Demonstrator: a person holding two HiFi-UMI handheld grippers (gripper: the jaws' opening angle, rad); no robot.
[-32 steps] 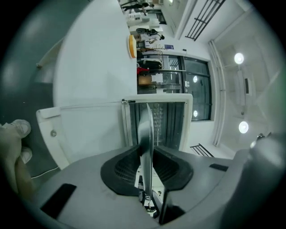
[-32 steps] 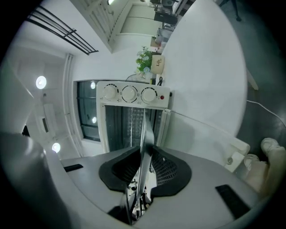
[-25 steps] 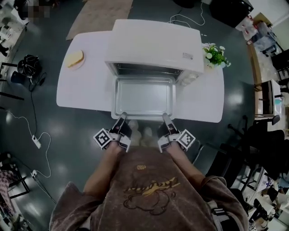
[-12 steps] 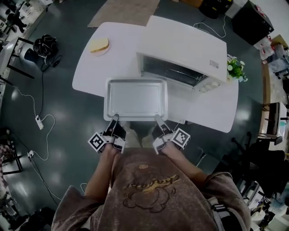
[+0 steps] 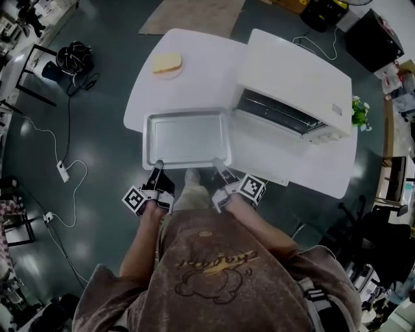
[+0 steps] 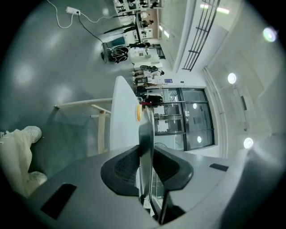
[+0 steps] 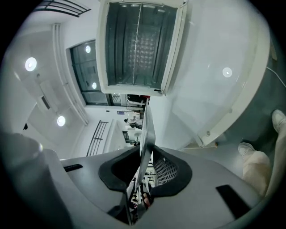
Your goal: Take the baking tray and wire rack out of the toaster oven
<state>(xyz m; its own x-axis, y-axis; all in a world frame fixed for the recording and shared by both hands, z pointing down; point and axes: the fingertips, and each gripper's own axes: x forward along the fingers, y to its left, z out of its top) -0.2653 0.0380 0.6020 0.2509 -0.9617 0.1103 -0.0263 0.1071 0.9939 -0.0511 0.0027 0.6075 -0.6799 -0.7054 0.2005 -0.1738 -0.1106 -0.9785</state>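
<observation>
Tray step in hand: holding the baking tray [image 5: 187, 138] out of the toaster oven [image 5: 295, 84], just left of its open front over the tabletop [image 5: 194, 71], with left gripper [image 5: 159, 165] and right gripper [image 5: 216, 163] jaws clenched on the tray's near rim; next, probably lower it flat, let go, then reach inside for the wire rack [image 7: 134, 49].

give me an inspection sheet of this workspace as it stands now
surface: white table, mostly bare
job's things: baking tray empty, out of the toaster oven, over the table's near left edge; wire rack cannot be made out
clutter: plate with bread at the far left; potted plant right of the oven
tools: left tool and right tool each shut on the tray's near rim
cables: one cable behind the oven; another on the floor runs to a power strip
surroundings: dark floor; brown mat beyond the table
</observation>
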